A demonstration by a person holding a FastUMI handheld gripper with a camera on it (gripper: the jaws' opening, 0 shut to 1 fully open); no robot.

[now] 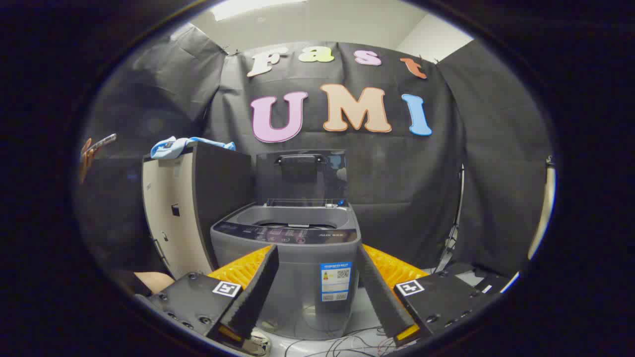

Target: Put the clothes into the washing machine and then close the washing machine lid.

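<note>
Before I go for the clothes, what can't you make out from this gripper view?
- Inside of the washing machine drum: hidden by its front rim.
- Blue clothes on the cabinet: too small to count.
- Control panel markings: too small.
- Gripper open, holding nothing.

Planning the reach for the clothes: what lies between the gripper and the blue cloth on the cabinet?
In the gripper view, the open gripper faces the washing machine. The blue cloth lies up left on the cabinet; only the cabinet's side stands between.

My camera rides my claw [317, 287], facing level and forward past its parted fingers at the near grey top-loading washing machine [292, 258].
</note>
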